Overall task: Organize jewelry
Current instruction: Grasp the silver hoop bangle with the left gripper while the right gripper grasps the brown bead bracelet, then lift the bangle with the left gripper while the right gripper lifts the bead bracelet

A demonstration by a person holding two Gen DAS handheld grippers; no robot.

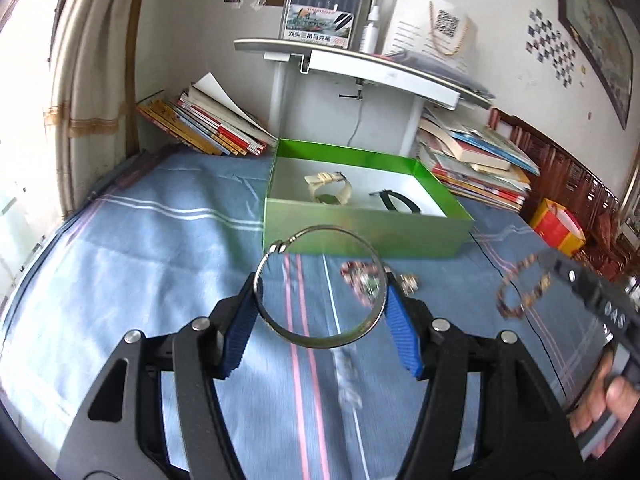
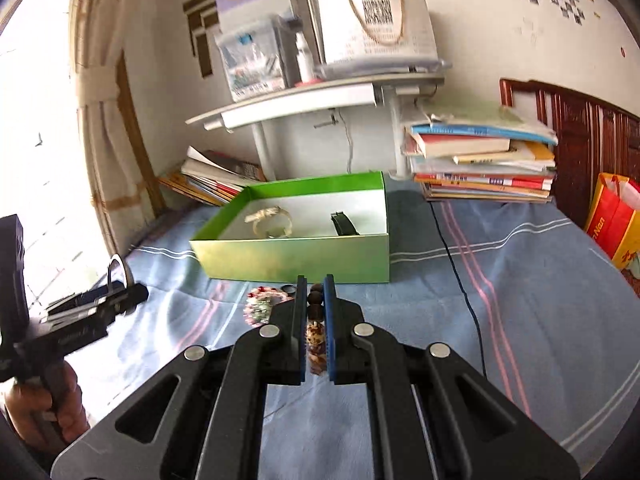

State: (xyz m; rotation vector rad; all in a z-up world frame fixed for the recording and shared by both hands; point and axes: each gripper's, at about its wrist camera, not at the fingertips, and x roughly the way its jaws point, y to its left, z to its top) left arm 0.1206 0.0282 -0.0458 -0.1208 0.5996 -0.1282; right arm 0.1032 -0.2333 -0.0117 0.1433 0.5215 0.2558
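My left gripper (image 1: 320,282) is shut on a silver bangle (image 1: 320,343), its blue pads pressing on both sides of the ring above the blue striped cloth. My right gripper (image 2: 315,280) is shut on a brown bead bracelet (image 2: 315,334), which hangs from it as a loop (image 1: 516,298) in the left wrist view. Ahead stands an open green box (image 1: 360,234) (image 2: 296,258) holding a cream watch (image 1: 330,188) (image 2: 270,220) and a black strap (image 1: 396,200) (image 2: 344,224). A pink and green bead bracelet (image 1: 362,280) (image 2: 260,304) lies on the cloth before the box. The left gripper (image 2: 132,294) shows at the left of the right wrist view.
Book stacks (image 1: 208,120) (image 2: 480,164) flank a white raised shelf (image 1: 360,64) behind the box. A black cable (image 2: 460,268) runs across the cloth to the right. A red and yellow bag (image 2: 612,224) stands at the far right, a curtain (image 1: 88,80) at the left.
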